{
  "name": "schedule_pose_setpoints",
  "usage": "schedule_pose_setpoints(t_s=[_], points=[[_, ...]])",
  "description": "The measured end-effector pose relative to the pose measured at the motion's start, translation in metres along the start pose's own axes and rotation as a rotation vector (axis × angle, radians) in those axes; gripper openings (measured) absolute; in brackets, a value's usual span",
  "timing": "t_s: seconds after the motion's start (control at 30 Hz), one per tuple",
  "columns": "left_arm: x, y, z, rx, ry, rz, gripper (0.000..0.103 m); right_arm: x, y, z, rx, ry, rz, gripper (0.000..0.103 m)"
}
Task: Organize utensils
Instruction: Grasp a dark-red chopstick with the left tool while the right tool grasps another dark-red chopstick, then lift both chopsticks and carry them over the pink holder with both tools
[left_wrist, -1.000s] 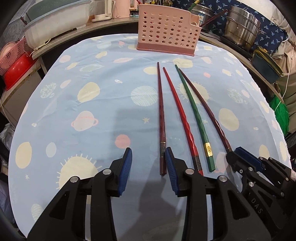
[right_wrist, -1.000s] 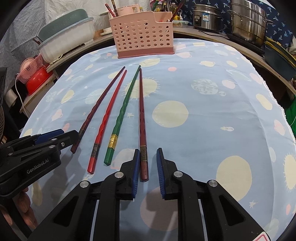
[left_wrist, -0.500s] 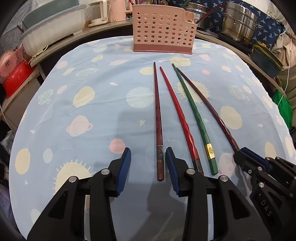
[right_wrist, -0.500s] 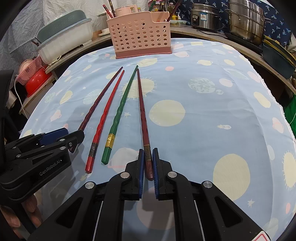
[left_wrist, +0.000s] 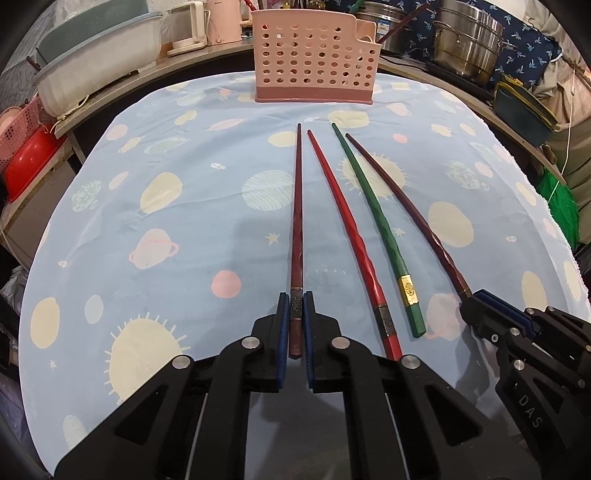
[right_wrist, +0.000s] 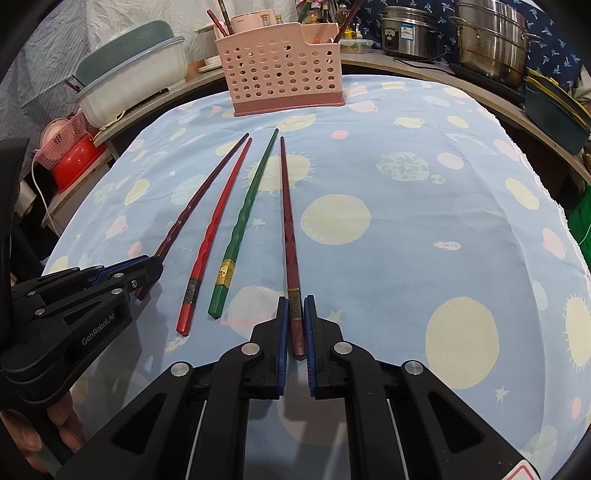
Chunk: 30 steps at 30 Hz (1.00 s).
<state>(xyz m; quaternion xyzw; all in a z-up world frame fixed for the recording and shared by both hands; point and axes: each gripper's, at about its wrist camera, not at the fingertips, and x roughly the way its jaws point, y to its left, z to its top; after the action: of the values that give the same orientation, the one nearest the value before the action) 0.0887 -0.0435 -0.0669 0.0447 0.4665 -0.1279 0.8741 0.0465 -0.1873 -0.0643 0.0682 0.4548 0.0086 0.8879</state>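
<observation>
Several chopsticks lie side by side on a blue planet-print tablecloth (left_wrist: 184, 229). My left gripper (left_wrist: 295, 310) is shut on the handle end of the leftmost dark brown chopstick (left_wrist: 297, 221). My right gripper (right_wrist: 295, 314) is shut on the handle end of the rightmost dark maroon chopstick (right_wrist: 286, 221). Between them lie a bright red chopstick (left_wrist: 347, 229) and a green chopstick with a gold band (left_wrist: 380, 229). A pink perforated utensil basket (left_wrist: 314, 66) stands at the far edge. The right gripper also shows in the left wrist view (left_wrist: 471, 312).
Steel pots (left_wrist: 465, 40) stand at the back right. A white basin with a green lid (left_wrist: 92, 66) and a red tub (left_wrist: 26, 166) are at the left. The basket (right_wrist: 280, 74) holds several chopsticks upright.
My left gripper has closed from wide open onto the leftmost chopstick's handle. My right gripper stays shut on its chopstick. Both chopsticks still lie along the cloth.
</observation>
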Motion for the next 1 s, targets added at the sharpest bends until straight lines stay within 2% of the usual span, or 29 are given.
schedule_pose_setpoints(t_s=[0.4, 0.8, 1.0], points=[[-0.027, 0.002, 0.005, -0.023, -0.019, -0.018, 0.007, -0.027, -0.002, 0.003, 0.019, -0.049, 0.023, 0.007], [-0.07, 0.013, 0.021, -0.078, -0.089, -0.049, 0.007, -0.074, -0.007, 0.022, 0.042, -0.146, 0.041, 0.007], [-0.098, 0.021, 0.034, -0.094, -0.15, -0.055, 0.007, -0.101, -0.01, 0.036, 0.051, -0.209, 0.048, 0.007]])
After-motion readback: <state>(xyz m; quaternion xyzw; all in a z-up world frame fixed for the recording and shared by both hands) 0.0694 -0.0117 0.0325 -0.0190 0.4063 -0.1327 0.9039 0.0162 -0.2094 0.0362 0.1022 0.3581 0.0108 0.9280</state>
